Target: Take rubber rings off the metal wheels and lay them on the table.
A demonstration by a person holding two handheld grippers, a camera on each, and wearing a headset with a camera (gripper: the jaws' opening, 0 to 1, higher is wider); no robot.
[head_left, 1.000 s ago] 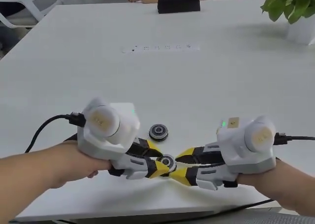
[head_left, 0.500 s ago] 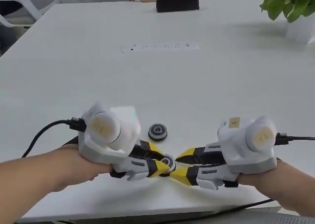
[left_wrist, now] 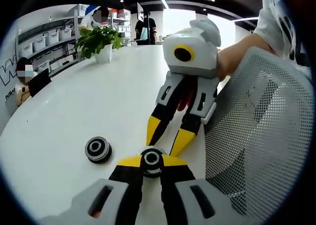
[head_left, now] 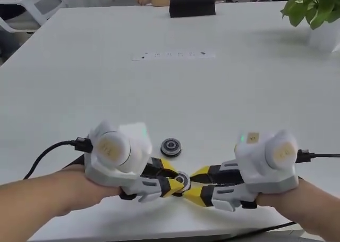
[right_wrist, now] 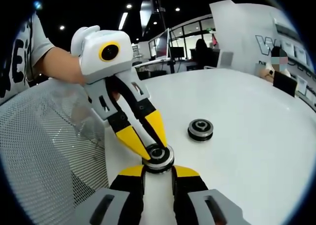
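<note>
1. The left tool (head_left: 174, 181) and the right tool (head_left: 192, 182) meet nose to nose at the near edge of the white counter (head_left: 175, 88), each clenched on the same metal wheel. Compared with the head pictures of the last second their pose is unchanged; only the camera has drifted.
2. The metal wheel (head_left: 181, 178) sits between the four yellow tips. Whether it rests on the counter or is lifted just off it cannot be told. The second wheel (head_left: 170, 145) lies flat just beyond the tools, in the same spot as before, untouched.
3. The rubber ring (left_wrist: 152, 150) reads as a dark band seated on the held wheel. Judging by that, the pull has not yet begun to free it, and both wheels look still ringed.
4. From above, in the head view, the tips hide most of the held wheel. The left gripper view shows the left tool's jaws flanking its sides and the right tool's jaws arriving on its far edge. The right gripper view mirrors that and shows the wheel's face and hub plainly.
</note>
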